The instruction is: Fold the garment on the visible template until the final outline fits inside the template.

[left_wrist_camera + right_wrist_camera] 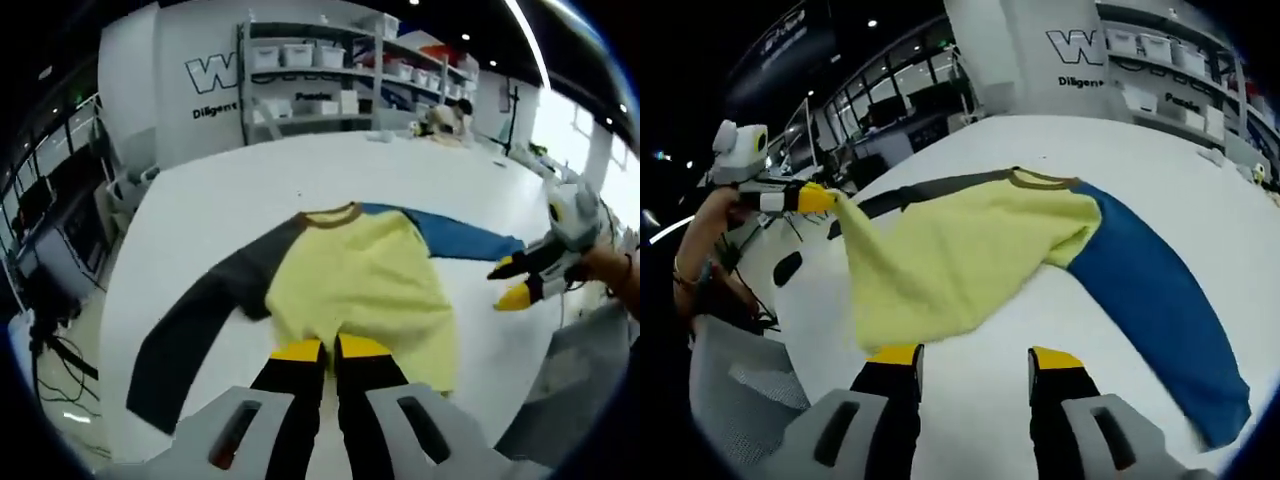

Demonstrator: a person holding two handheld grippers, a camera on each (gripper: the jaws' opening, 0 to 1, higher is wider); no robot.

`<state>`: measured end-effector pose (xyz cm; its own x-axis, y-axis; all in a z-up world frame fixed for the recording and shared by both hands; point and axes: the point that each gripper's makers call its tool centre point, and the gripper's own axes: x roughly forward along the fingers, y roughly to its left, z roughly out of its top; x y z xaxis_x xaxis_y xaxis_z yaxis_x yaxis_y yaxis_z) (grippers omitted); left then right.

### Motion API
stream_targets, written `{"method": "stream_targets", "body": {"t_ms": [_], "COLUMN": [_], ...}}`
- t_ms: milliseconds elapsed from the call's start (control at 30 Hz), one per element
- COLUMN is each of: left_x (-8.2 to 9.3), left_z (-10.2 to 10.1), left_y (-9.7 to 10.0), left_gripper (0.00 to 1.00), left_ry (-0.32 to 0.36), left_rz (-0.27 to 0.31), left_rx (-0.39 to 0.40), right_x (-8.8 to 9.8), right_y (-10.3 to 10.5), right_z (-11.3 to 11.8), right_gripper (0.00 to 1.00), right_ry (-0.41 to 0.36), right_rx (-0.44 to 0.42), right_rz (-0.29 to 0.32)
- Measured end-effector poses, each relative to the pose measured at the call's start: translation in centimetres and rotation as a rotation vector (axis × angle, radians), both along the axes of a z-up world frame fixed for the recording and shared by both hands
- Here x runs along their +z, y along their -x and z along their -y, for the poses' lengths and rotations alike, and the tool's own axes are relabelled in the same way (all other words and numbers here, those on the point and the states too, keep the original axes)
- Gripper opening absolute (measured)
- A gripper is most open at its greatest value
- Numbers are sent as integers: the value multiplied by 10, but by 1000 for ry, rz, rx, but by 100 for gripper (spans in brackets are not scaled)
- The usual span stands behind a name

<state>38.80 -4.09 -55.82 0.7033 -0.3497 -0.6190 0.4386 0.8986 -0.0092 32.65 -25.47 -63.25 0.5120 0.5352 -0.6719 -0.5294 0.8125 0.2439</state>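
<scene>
A long-sleeved garment with a yellow body, a brown collar, a dark grey sleeve and a blue sleeve lies on the white table. My left gripper is shut on the yellow hem. In the right gripper view it holds that hem corner lifted off the table, so the yellow body hangs in a slope. My right gripper stands open just in front of the hem, with nothing between its jaws. From the left gripper view it hovers beside the blue sleeve's end.
Metal shelves with white bins stand behind the table's far edge, under a wall with lettering. A grey chair is at the near left in the right gripper view. A person's hand holds the right gripper. Floor cables lie beyond the table's left edge.
</scene>
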Motion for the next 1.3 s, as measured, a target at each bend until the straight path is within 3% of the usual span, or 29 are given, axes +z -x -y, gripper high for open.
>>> {"method": "stream_targets", "body": {"t_ms": [267,400,500,667,733,900,1100,1233,1300], "left_x": [-6,-5,-9,-20,-25,-39,-57,-58,-58], "left_z": [-13,-30,-47,-56,-58,-65,-71,-72,-72], "left_y": [-42,-63,-72,-77,-78,-76,-75,-73,-74], "left_gripper": [4,4,3,3,3,3,4,4,3], "left_ry": [-13,-12,-59,-47,-42,-72,-105,-100,-95], "left_rz": [73,130,155,150,156,147,122,114,111], "left_rx": [36,131,195,243,268,290,289,286,276], "right_x": [-2,-5,-7,-9,-12,-11,-17,-28,-30], "right_y": [9,15,16,16,18,15,6,1,-3], "right_z": [-38,-55,-64,-85,-94,-112,-128,-125,-123], "right_gripper": [43,45,45,48,50,49,41,36,34], "right_ry": [-16,-2,3,-6,-7,-1,54,63,80], "right_rx": [108,150,147,155,186,192,144,32,19], "right_rz": [14,18,25,42,22,47,90,56,69]}}
